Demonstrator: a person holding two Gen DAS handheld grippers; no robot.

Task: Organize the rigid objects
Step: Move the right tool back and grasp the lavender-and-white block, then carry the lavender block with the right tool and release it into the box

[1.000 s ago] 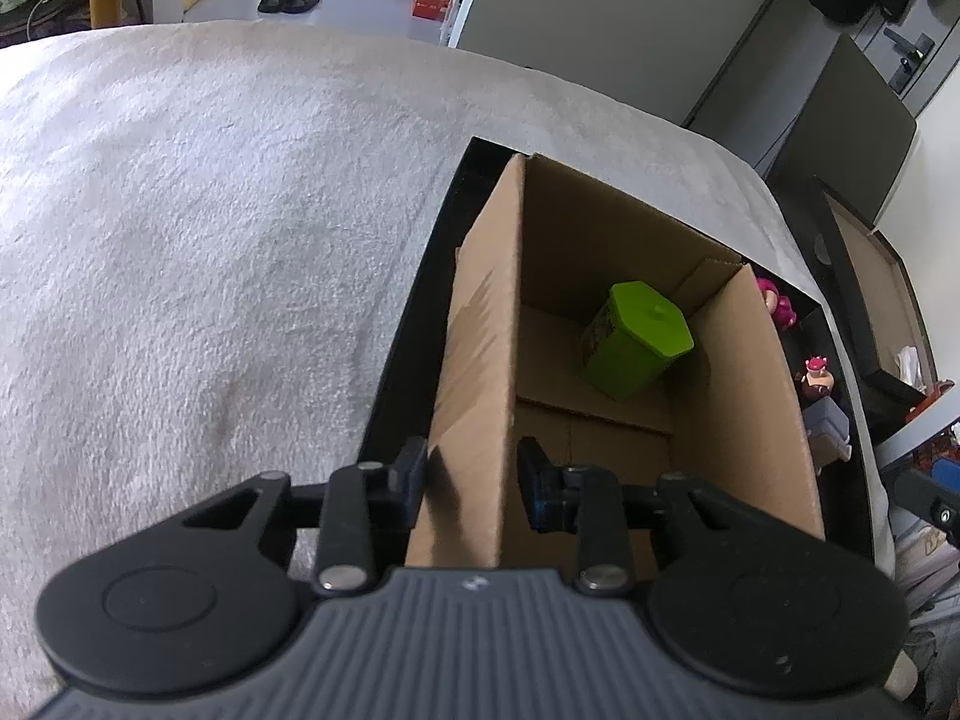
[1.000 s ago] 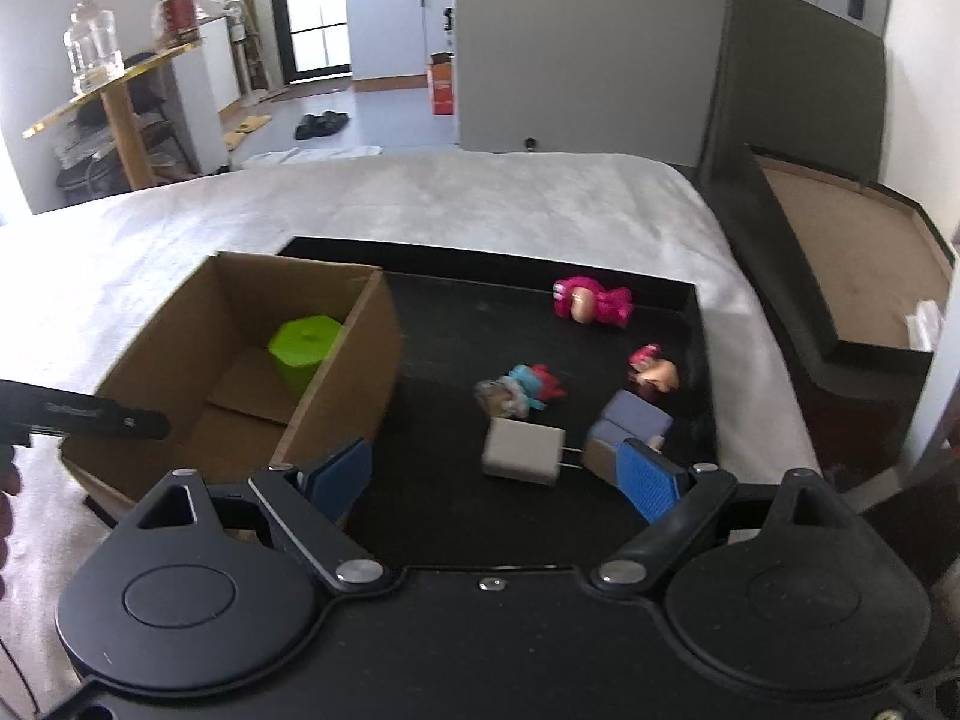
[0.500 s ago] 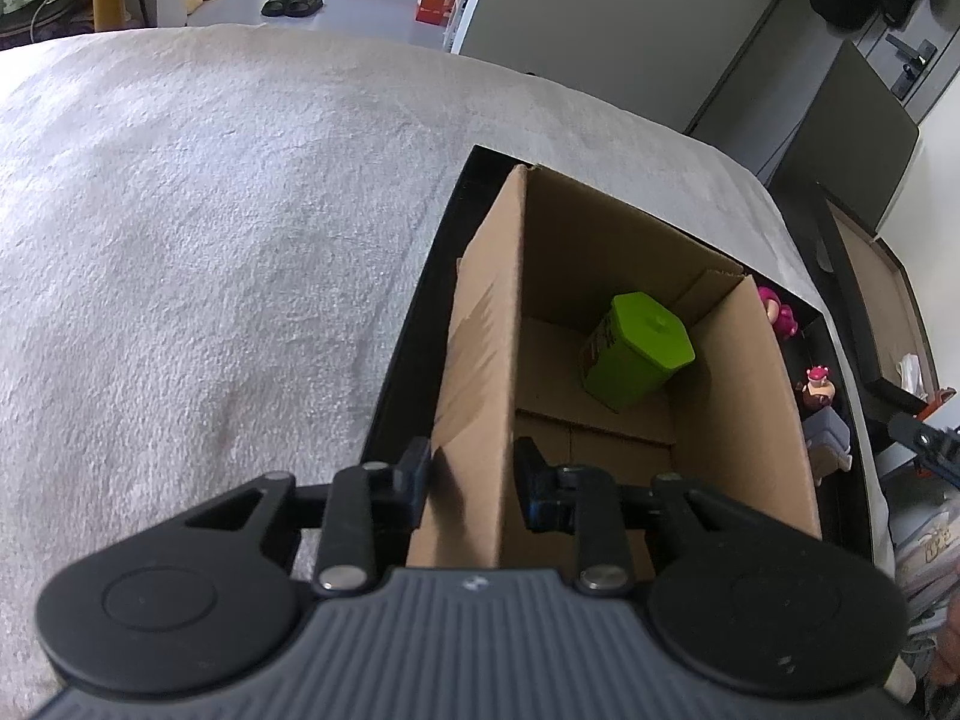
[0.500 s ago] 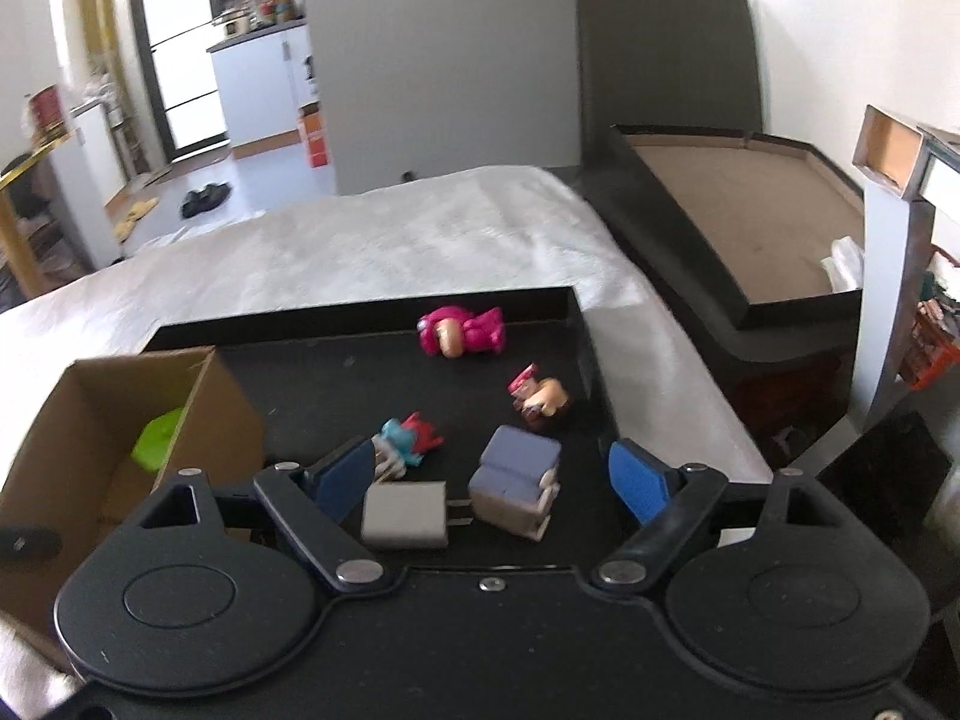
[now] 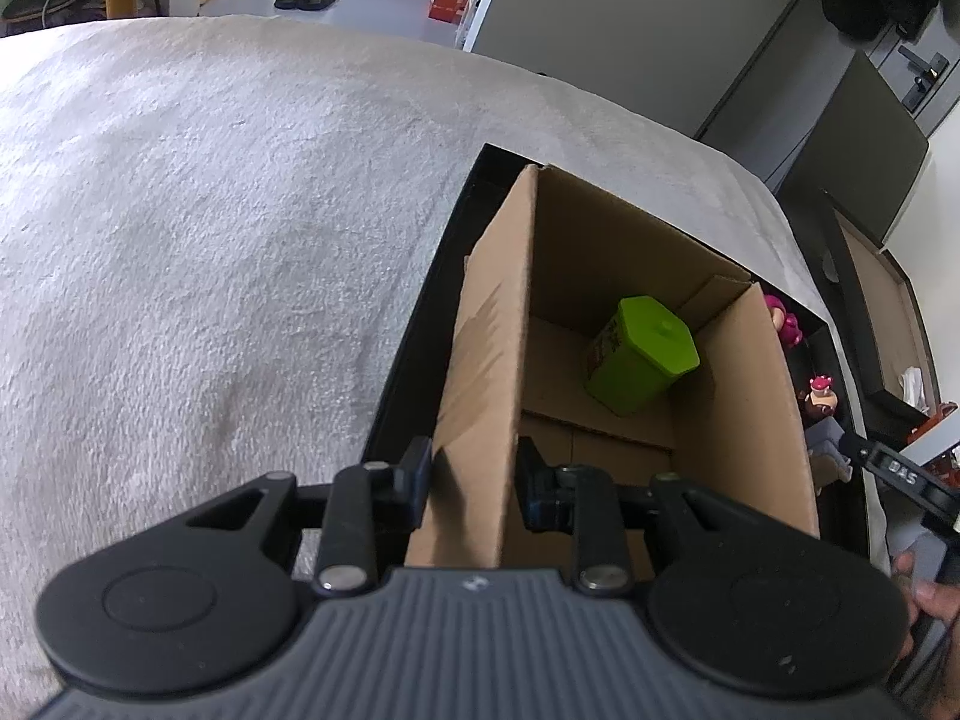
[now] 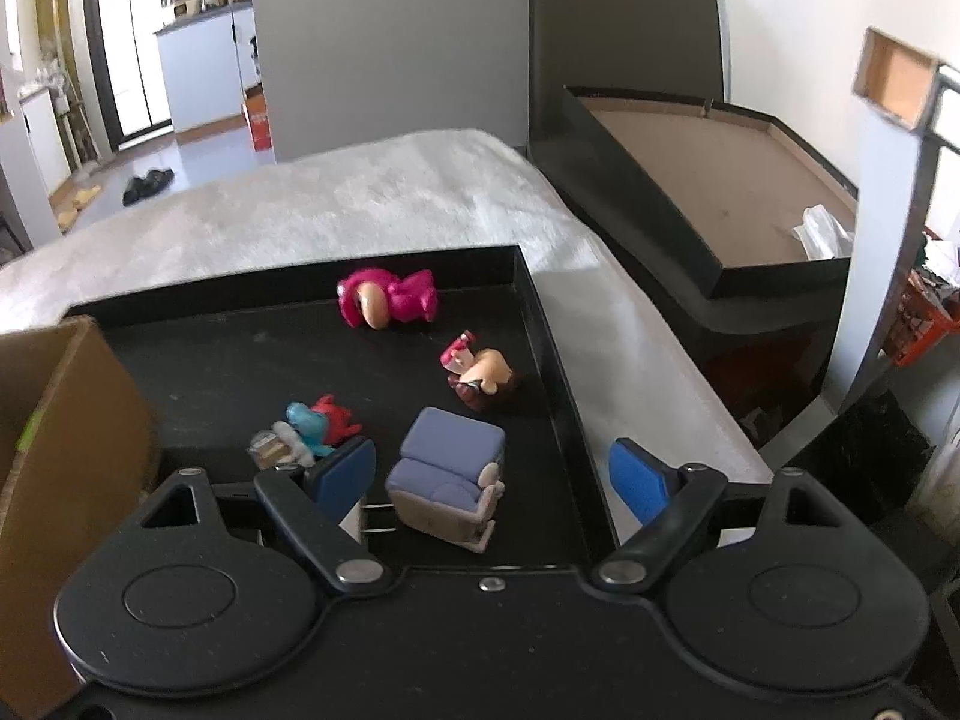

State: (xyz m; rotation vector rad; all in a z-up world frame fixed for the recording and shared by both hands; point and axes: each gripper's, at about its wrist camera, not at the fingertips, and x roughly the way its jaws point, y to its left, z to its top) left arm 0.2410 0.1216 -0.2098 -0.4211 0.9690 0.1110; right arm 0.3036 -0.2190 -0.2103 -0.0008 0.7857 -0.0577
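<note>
My left gripper (image 5: 474, 477) is shut on the near side wall of the open cardboard box (image 5: 600, 240), one finger outside and one inside. A green hexagonal container (image 5: 642, 354) stands in the box. My right gripper (image 6: 489, 477) is open, low over the black tray (image 6: 540, 324). A purple toy armchair (image 6: 447, 474) lies between its blue pads, untouched. Just left of it are a blue and red figure (image 6: 318, 426) and a white plug (image 6: 354, 519), which is partly hidden by the left finger. Farther back lie a pink figure (image 6: 387, 300) and a small brown-and-pink figure (image 6: 480, 369).
The tray and box rest on a white fuzzy cloth (image 5: 210, 240) that covers the table. A large black case with a brown lining (image 6: 690, 180) stands beyond the table's right edge. A hand (image 5: 936, 594) shows at the right border of the left wrist view.
My right gripper has swung right and sunk toward the toys, so the armchair now lies between its fingers and the box has slid to the left edge. The left gripper keeps its hold.
</note>
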